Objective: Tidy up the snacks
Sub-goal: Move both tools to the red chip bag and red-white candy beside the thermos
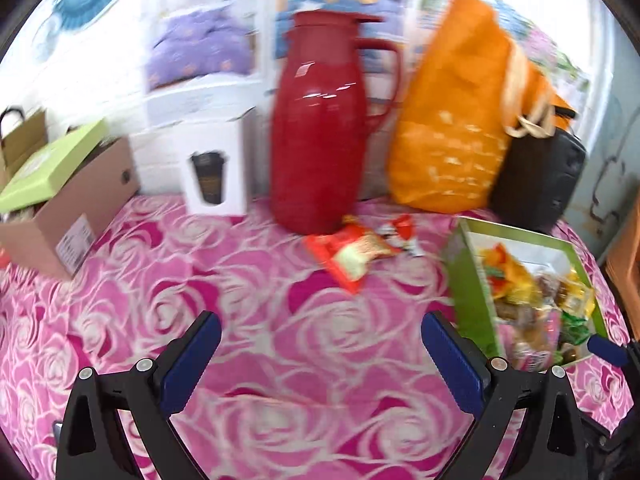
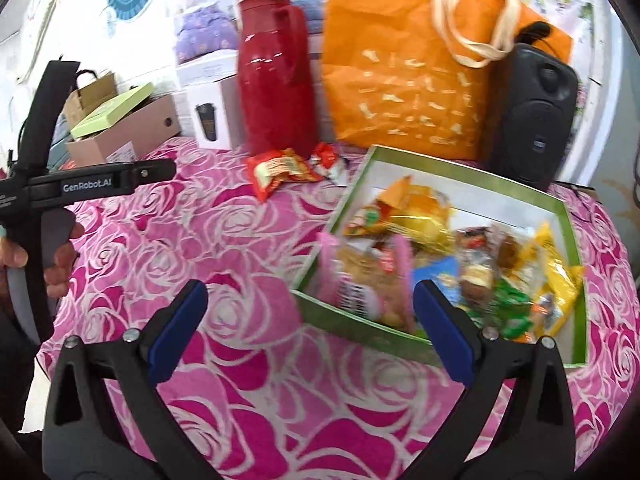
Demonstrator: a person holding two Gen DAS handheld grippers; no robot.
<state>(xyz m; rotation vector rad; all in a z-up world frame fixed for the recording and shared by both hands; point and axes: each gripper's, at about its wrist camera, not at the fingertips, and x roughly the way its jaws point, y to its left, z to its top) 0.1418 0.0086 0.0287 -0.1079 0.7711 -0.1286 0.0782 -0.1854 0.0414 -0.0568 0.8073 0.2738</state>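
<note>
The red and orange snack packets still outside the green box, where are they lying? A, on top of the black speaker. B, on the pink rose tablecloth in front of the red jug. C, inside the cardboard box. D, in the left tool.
B: the red and orange snack packets lie on the pink rose tablecloth at the foot of the red jug.

pink rose-patterned cloth, red jug, orange bag, green-rimmed box, blue-padded claws

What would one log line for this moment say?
left hand-held gripper: open | right hand-held gripper: open | snack box: filled | red packets: outside on tablecloth
</note>
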